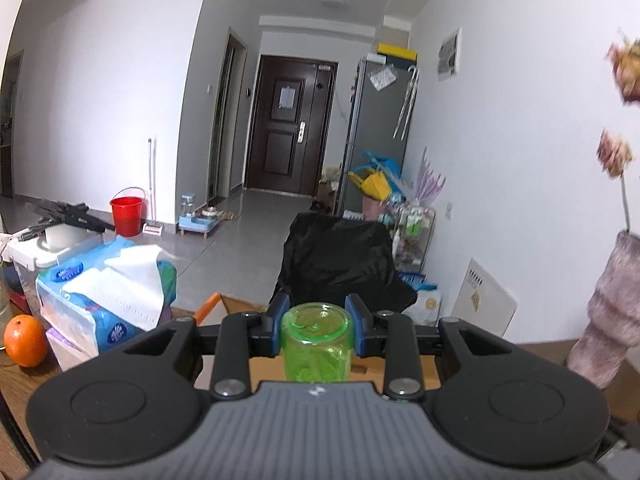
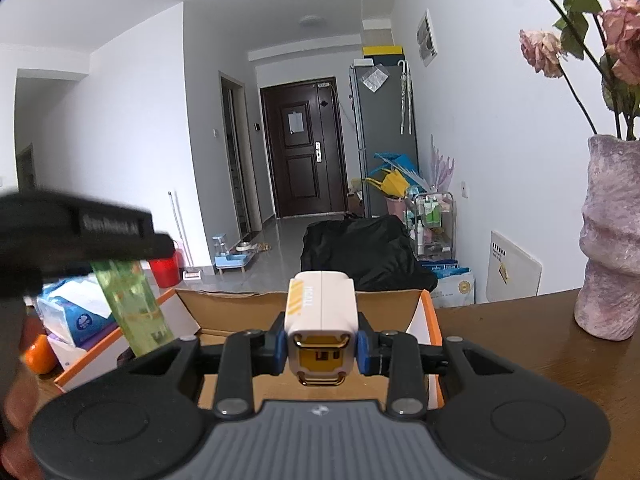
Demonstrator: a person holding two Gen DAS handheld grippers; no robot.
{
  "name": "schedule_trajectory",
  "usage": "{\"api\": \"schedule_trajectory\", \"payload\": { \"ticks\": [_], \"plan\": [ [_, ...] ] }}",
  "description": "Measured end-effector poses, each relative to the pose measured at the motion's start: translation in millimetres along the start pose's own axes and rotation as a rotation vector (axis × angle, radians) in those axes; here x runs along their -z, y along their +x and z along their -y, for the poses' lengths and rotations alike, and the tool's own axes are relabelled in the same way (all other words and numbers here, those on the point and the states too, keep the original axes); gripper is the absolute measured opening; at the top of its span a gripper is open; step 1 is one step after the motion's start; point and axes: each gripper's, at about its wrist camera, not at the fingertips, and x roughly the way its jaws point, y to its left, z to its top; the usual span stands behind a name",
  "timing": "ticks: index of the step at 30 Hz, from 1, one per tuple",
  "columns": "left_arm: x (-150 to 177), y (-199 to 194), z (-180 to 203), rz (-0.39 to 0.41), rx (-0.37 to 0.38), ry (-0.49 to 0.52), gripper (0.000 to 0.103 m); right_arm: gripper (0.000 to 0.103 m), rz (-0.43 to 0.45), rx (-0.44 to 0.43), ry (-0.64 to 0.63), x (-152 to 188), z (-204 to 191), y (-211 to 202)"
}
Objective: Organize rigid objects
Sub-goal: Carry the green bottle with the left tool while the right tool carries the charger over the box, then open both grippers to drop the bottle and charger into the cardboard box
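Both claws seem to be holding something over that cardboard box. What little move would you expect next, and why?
Probably lower the right gripper and release its white charger: it already hangs above the open cardboard box. The left gripper clamps a green cup nearby.

Left wrist view: lower part of green cup (image 1: 316, 340) hidden behind gripper body; dried flowers (image 1: 624, 72) blurred and cut by right edge. Right wrist view: left gripper (image 2: 80, 232) blurred, cut by left edge; cardboard box (image 2: 240, 304) floor mostly hidden; vase (image 2: 612, 236) cut off at right.
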Motion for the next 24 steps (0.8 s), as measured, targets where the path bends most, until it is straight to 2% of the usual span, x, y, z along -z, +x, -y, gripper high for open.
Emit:
{"api": "schedule_trajectory", "payload": {
  "ticks": [5,17,18,20,21,22,23,24],
  "plan": [
    [8.9,21.3,-2.4,-0.060,-0.040,0.034,0.032,0.031,-0.050,0.006,0.002,-3.2,3.0,13.5],
    [19.3,37.8,-8.3,-0.137,-0.038,0.064,0.032,0.031,-0.092,0.019,-0.017,-4.5,1.4,26.2],
    [19.8,38.8,-6.5,-0.151,-0.030,0.072,0.035,0.031,-0.103,0.027,-0.027,-4.2,0.5,28.2],
    [18.6,39.2,-5.8,-0.174,-0.040,0.085,0.071,0.032,-0.114,0.040,-0.047,-3.4,-1.5,30.0],
    [17.9,38.2,-6.9,-0.175,-0.052,0.085,0.102,0.042,-0.119,0.044,-0.053,-3.9,-1.8,30.5],
    [17.1,35.5,-8.9,-0.155,-0.069,0.080,0.103,0.053,-0.127,0.048,-0.053,-3.4,-2.2,30.1],
    [15.4,32.7,-10.8,-0.141,-0.083,0.085,0.103,0.077,-0.132,0.055,-0.051,-3.8,-1.8,30.1],
    [13.3,32.2,-11.8,-0.149,-0.088,0.096,0.103,0.096,-0.128,0.062,-0.049,-3.3,-1.2,29.2]
  ]
}}
